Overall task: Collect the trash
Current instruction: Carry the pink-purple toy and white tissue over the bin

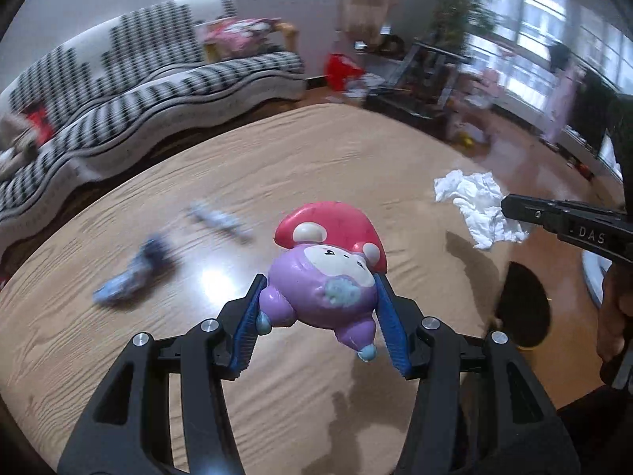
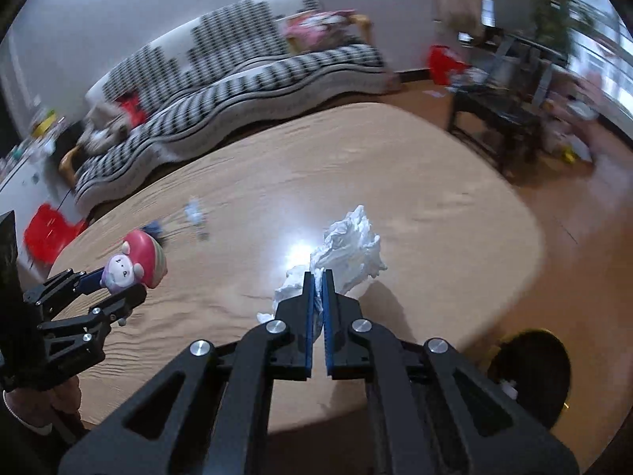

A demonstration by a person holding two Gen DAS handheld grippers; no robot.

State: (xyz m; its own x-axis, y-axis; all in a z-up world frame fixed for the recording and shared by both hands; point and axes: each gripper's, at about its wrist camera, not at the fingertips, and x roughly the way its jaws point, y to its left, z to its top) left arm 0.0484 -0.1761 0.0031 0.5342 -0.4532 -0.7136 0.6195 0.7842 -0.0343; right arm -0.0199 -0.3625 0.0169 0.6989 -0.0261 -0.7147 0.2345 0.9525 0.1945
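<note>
The right gripper [image 2: 319, 277] is closed on a crumpled white paper tissue [image 2: 348, 251], which sticks out forward of its blue pads, above the light wooden table [image 2: 435, 206]. The left gripper [image 1: 320, 289] clamps a purple squishy toy with a red mushroom cap [image 1: 328, 265] between its pads. Farther on the table lie two bluish wrappers [image 1: 130, 277] (blurred), well apart from both grippers. Behind stands a black-and-white patterned sofa [image 1: 130, 79].

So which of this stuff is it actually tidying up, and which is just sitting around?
Part of the job:
- crumpled tissue, pinched by the right gripper
- mushroom toy, held by the left gripper
- blue wrappers on the table
- dark bin beside the table

Just lying about:
- striped sofa
- red bag
</note>
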